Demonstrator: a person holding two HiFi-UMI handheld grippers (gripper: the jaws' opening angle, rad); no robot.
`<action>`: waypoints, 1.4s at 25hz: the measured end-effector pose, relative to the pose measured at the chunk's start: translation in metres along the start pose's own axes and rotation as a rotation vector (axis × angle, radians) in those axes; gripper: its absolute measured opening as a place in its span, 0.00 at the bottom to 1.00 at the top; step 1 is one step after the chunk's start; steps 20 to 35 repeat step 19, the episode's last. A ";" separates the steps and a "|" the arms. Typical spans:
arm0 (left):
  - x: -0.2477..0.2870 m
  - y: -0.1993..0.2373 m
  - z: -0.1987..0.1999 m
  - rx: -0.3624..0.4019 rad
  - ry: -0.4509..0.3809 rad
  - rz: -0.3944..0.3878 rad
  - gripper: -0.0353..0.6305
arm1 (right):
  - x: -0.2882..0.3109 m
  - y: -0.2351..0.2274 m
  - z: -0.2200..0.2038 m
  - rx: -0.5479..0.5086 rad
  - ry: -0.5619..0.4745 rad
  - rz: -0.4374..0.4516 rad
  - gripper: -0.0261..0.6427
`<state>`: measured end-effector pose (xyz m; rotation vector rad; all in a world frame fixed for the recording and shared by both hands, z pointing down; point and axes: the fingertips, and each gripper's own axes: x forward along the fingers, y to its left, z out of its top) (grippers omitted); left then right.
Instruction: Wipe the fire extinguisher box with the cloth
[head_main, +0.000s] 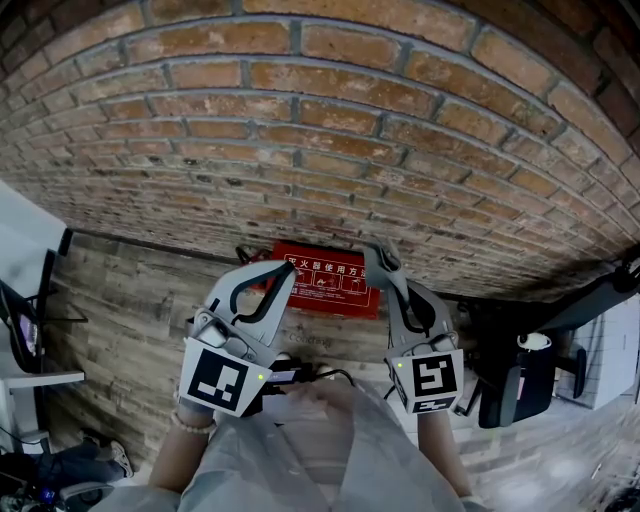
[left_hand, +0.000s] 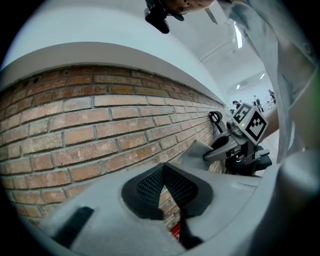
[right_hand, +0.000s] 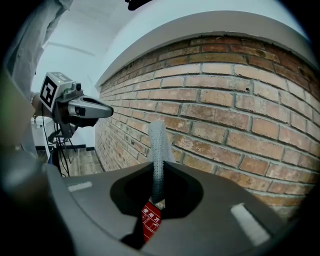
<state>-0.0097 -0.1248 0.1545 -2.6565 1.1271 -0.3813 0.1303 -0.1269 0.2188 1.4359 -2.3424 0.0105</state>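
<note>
1. Fire extinguisher box (head_main: 326, 280): we are seeing it as a red panel with white characters, sitting low at the centre of the head view, at the foot of the brick wall (head_main: 320, 120) where it meets the wooden floor (head_main: 130, 300).
2. We are holding the left gripper (head_main: 286, 269) above the box's left end, its tongs pressed together at the tips with nothing between them.
3. We are pinching a grey cloth (right_hand: 156, 145) in the right gripper (head_main: 385, 266), above the box's right end.
4. We are judging that the cloth is not touching the box, so wiping looks not yet begun.
5. The whole red face is waiting to be wiped.
</note>
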 end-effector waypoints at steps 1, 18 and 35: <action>0.000 0.000 0.000 -0.002 -0.001 0.001 0.05 | 0.000 0.000 0.000 0.000 0.001 0.001 0.07; 0.000 0.001 -0.002 -0.021 -0.008 0.008 0.05 | -0.002 0.002 -0.005 -0.004 0.021 0.011 0.07; -0.001 0.001 -0.002 -0.027 -0.010 0.009 0.05 | -0.002 0.003 -0.006 -0.004 0.024 0.012 0.07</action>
